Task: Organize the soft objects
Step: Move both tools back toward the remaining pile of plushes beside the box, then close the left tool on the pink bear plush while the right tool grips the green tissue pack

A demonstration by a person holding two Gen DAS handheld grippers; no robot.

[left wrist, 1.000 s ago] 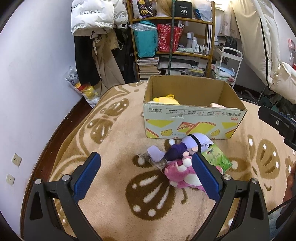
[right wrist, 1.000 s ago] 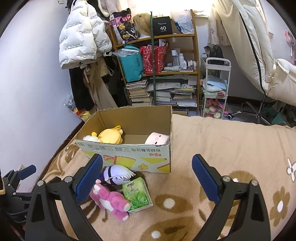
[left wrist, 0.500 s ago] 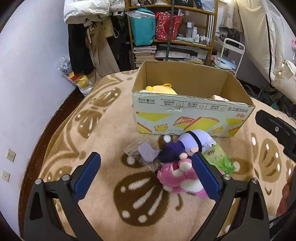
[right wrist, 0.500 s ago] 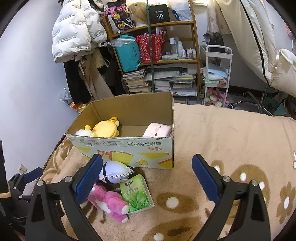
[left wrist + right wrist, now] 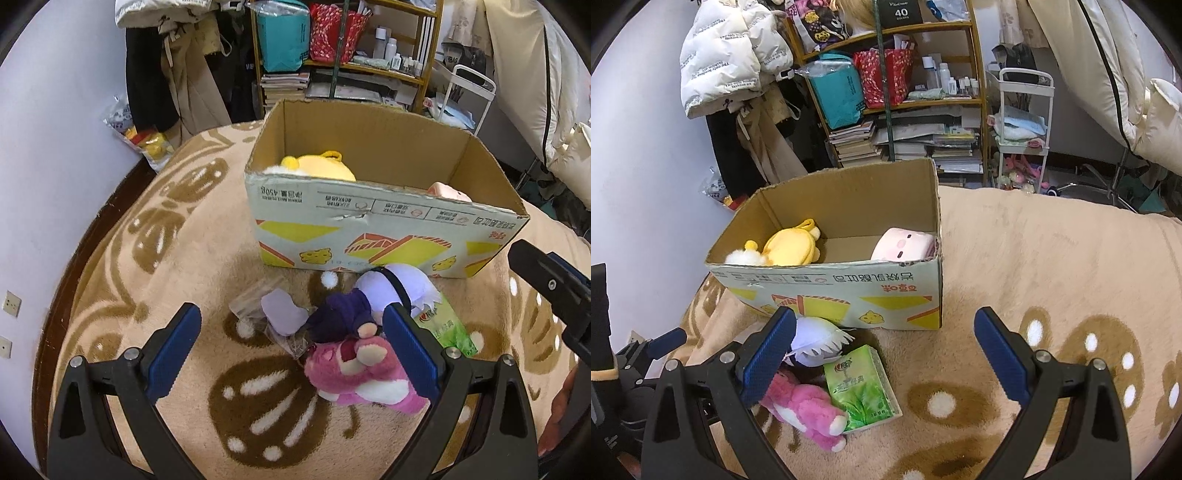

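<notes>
Both tools (left, right) gape wide; cardboard box stands behind pink plush.

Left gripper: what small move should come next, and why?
Probably ease the left gripper down and slightly right onto the pink plush. It is open and empty, the plush lies on the blanket in front of the cardboard box, partly under the purple doll.

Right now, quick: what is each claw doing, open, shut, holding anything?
Left claw: open, empty, above the purple doll and pink plush.
Right claw: open, empty, near the cardboard box.
</notes>
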